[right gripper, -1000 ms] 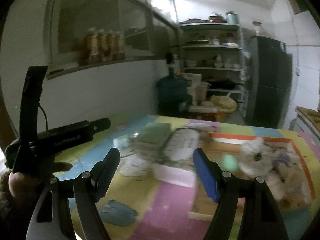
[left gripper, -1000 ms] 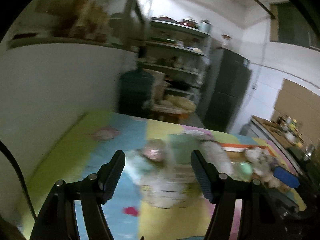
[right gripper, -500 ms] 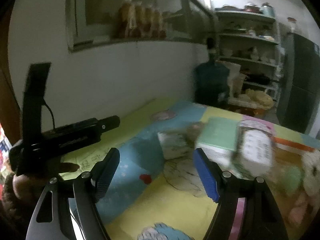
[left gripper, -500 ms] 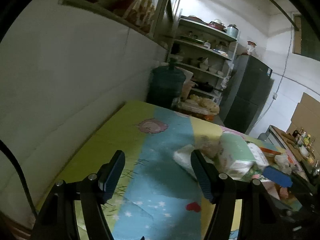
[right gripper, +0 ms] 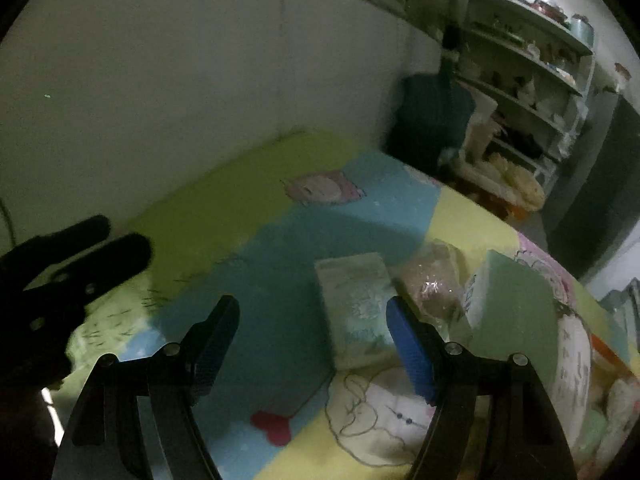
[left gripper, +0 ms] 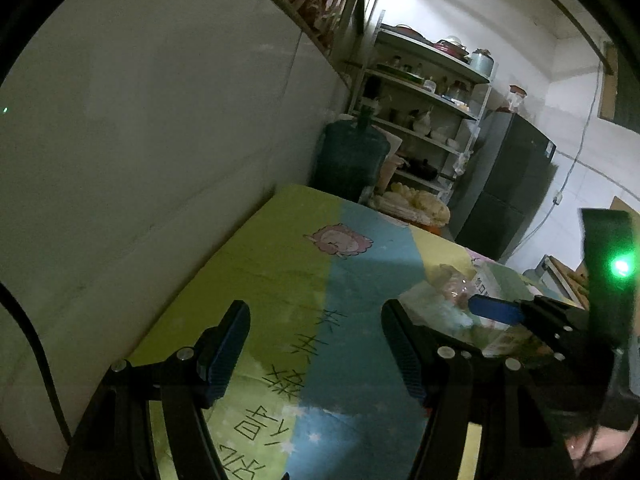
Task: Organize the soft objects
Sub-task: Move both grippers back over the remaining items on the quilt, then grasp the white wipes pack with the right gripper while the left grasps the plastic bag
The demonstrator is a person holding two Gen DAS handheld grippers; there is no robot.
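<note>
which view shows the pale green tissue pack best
The right wrist view: the tissue pack lies whole on the mat, just ahead of the open right gripper. In the left wrist view, the tissue pack is only a dim sliver, cut off by the left gripper's finger.

A cartoon-printed mat (right gripper: 360, 216) carries a pale tissue pack (right gripper: 356, 300), a crinkly plastic-wrapped bundle (right gripper: 434, 280) and a green-topped box (right gripper: 516, 300).

Dim room: white wall (left gripper: 160, 128), shelving (left gripper: 424, 92), dark fridge (left gripper: 508, 184)
</note>
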